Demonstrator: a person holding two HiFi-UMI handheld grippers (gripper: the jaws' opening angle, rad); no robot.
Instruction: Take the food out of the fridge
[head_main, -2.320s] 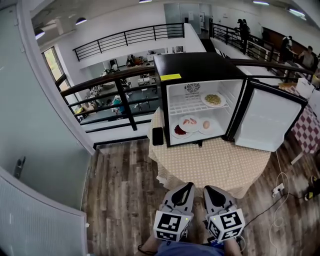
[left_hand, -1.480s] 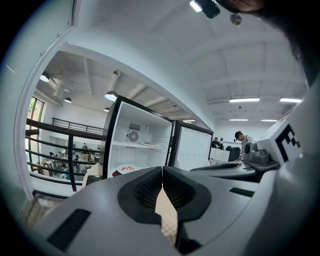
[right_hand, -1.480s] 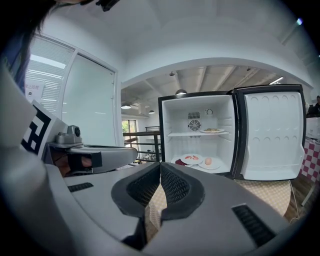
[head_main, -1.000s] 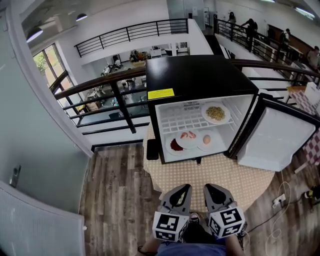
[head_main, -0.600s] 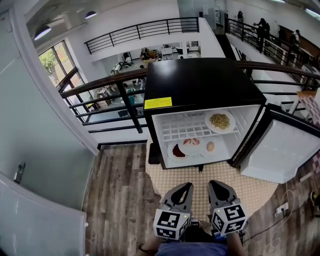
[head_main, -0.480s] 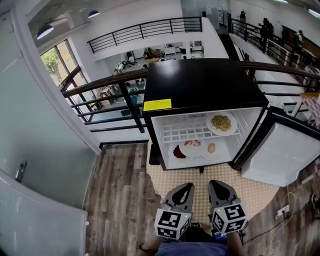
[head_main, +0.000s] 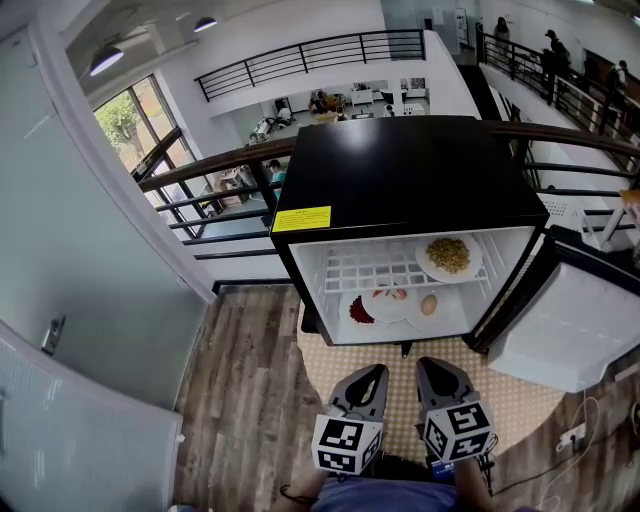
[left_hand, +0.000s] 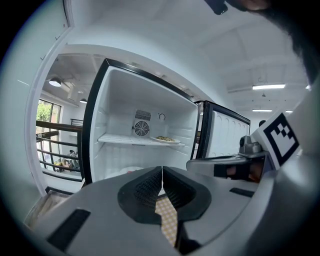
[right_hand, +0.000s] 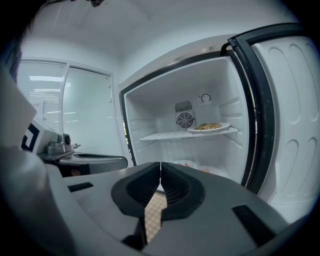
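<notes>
A small black fridge (head_main: 410, 170) stands open on a table. On its upper wire shelf lies a plate of noodles (head_main: 449, 256) (left_hand: 164, 139) (right_hand: 209, 127). On the fridge floor sit a plate with red food (head_main: 360, 310), a plate with pink pieces (head_main: 392, 298) and a plate with a pale round item (head_main: 430, 305). My left gripper (head_main: 377, 372) (left_hand: 162, 169) and right gripper (head_main: 425, 366) (right_hand: 160, 164) hang side by side in front of the fridge, short of its opening. Both are shut with nothing in them.
The fridge door (head_main: 570, 320) swings out to the right. A table with a checked yellow cloth (head_main: 520, 400) carries the fridge. A dark railing (head_main: 220, 160) runs behind it, above a lower hall. Wood floor (head_main: 240, 380) lies to the left, and a cable (head_main: 575, 435) at lower right.
The fridge has grown larger and nearer in the head view. Both grippers have advanced toward it together, still shut and side by side.
</notes>
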